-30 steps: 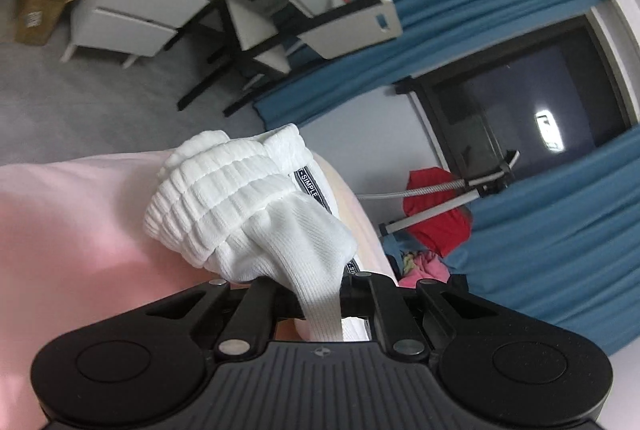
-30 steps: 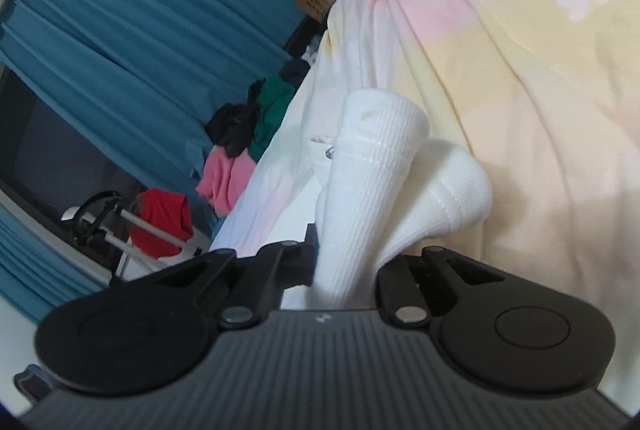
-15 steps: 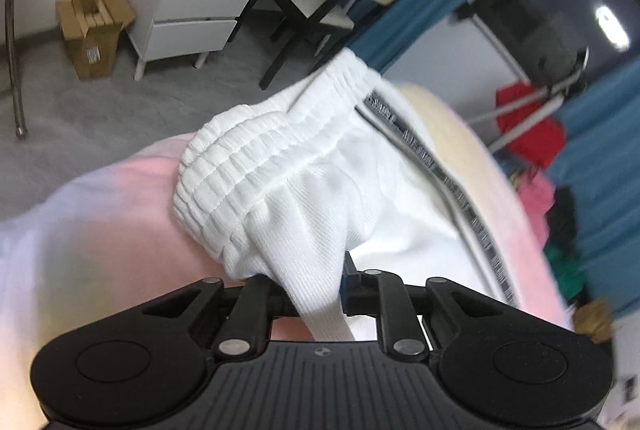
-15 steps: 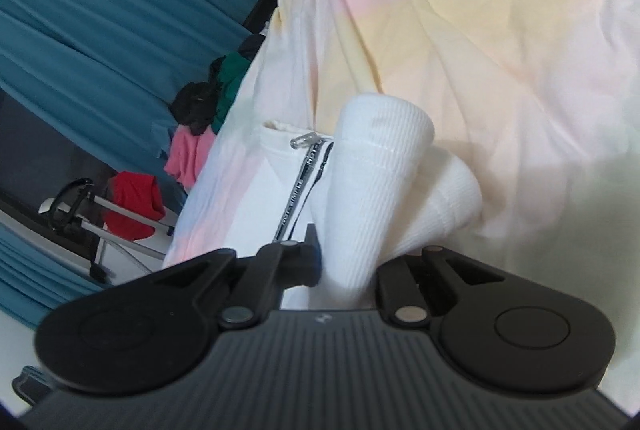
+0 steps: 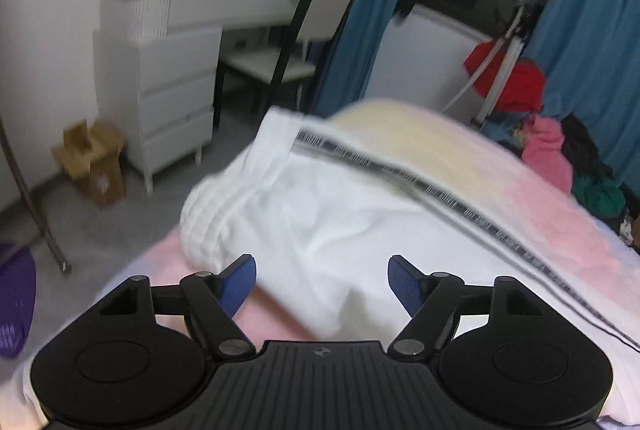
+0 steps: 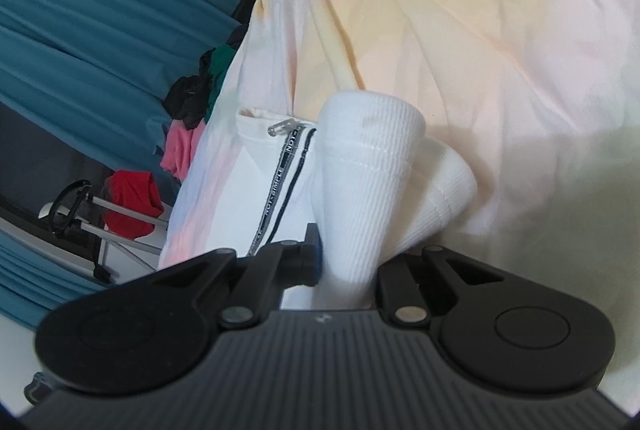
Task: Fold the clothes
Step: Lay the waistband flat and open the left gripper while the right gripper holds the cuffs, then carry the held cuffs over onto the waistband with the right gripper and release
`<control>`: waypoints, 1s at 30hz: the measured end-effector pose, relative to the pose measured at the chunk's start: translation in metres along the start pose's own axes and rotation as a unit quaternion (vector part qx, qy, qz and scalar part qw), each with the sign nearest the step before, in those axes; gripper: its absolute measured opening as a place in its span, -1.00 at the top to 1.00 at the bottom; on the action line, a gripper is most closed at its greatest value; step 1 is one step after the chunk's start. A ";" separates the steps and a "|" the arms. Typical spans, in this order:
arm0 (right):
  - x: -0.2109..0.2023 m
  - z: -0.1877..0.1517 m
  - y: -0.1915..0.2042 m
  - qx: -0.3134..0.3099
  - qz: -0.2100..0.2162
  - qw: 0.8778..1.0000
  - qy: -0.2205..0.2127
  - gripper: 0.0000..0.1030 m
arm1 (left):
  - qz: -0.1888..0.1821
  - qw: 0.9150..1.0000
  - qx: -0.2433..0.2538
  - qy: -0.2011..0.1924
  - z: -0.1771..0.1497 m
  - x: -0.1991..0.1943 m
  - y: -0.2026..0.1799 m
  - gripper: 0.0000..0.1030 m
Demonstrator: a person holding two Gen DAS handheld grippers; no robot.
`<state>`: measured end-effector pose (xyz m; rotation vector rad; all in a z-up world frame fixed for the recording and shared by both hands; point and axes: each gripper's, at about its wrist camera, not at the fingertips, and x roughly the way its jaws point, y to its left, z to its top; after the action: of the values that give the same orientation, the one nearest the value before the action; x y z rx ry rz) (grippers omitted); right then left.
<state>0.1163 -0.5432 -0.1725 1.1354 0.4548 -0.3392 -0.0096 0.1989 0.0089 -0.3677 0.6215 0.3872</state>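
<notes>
White trousers (image 5: 320, 214) with a black-and-white side stripe (image 5: 460, 198) lie on the pastel bed cover (image 5: 560, 230). Their elastic waistband (image 5: 224, 202) is bunched near the bed's edge. My left gripper (image 5: 322, 282) is open and empty, just above the cloth near the waistband. My right gripper (image 6: 348, 258) is shut on the ribbed white cuffs (image 6: 368, 174) of the trouser legs, held up over the bed cover (image 6: 480, 50). The striped leg (image 6: 280, 182) runs away to the left of the cuffs.
A white drawer unit (image 5: 160, 90), a desk and a chair (image 5: 304, 42) stand beyond the bed. A cardboard box (image 5: 92, 162) and a purple basket (image 5: 16, 306) sit on the grey floor. A heap of clothes (image 5: 560, 150) lies by blue curtains (image 6: 80, 30).
My left gripper has let go of the waistband and opened; the trousers now lie on the bed. The right gripper keeps its hold on the cuffs, lower over the bed.
</notes>
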 end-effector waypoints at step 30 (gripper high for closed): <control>0.000 -0.007 -0.010 0.008 0.010 1.000 -0.003 0.71 | -0.095 0.960 0.254 0.066 -0.117 0.115 -0.205 -0.59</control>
<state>0.1108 -0.5409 -0.1825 1.1525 0.4362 -0.3299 0.1122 -0.0034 -0.1070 0.0423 0.7822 0.0109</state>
